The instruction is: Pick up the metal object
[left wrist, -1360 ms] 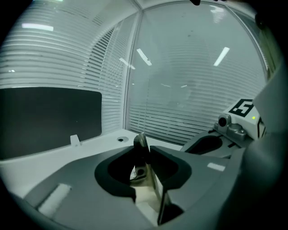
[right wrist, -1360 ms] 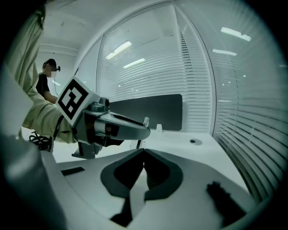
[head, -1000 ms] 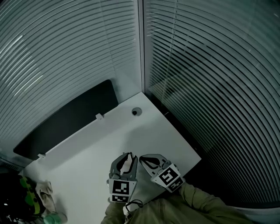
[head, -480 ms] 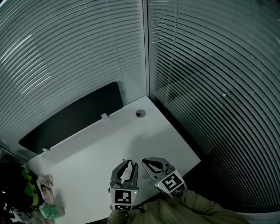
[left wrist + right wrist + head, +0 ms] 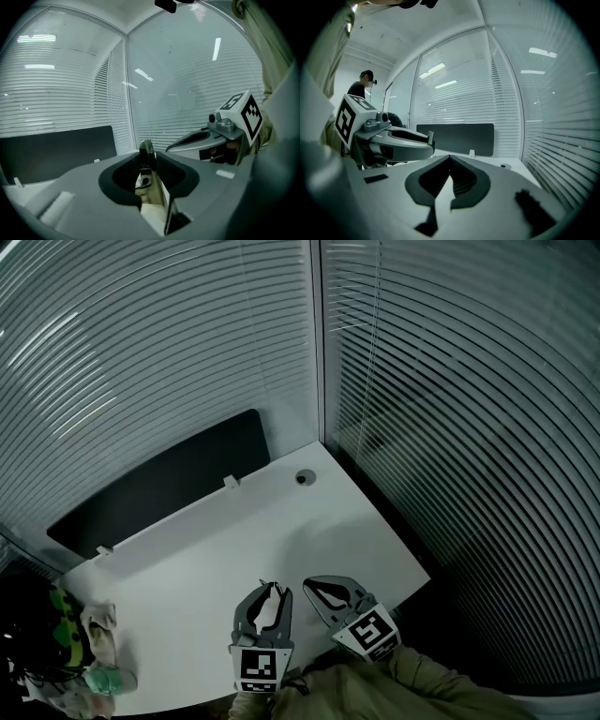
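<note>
Sitting pinched between left gripper (image 5: 268,589) jaws: metal object (image 5: 147,154).

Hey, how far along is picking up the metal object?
Done: the left hand-held gripper is shut on the metal object, a thin piece upright between its pads. In hand: it hangs over the white table near its front edge; its height off the table is unclear. The right hand-held gripper is shut, empty. Left: probably only lifting clear.

White desk (image 5: 187,568), round grommet (image 5: 303,478) near far corner, crumpled cloth (image 5: 99,641) at its left end
</note>
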Demonstrator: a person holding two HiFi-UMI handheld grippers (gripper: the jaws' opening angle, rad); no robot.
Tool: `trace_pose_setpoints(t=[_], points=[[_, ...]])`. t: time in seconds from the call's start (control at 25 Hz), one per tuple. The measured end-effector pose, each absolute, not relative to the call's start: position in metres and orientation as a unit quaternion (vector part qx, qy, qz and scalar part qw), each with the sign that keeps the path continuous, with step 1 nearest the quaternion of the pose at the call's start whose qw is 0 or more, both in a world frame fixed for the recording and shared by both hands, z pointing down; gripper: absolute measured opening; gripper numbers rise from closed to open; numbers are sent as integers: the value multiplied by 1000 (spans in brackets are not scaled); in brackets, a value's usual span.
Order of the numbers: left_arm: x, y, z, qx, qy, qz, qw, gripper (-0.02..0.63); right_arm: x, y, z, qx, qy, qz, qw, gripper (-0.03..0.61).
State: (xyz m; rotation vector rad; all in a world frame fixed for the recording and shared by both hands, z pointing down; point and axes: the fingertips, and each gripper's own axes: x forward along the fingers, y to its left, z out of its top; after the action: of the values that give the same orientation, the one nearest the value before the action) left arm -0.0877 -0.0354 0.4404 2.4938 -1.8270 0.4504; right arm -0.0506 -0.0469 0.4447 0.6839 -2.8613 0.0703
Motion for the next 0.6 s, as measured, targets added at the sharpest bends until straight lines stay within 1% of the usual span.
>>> trace_pose_setpoints(t=[0.6], points=[[-88, -21, 442, 795, -590, 137, 14, 112, -50, -33, 443, 225, -969, 19, 97, 5]])
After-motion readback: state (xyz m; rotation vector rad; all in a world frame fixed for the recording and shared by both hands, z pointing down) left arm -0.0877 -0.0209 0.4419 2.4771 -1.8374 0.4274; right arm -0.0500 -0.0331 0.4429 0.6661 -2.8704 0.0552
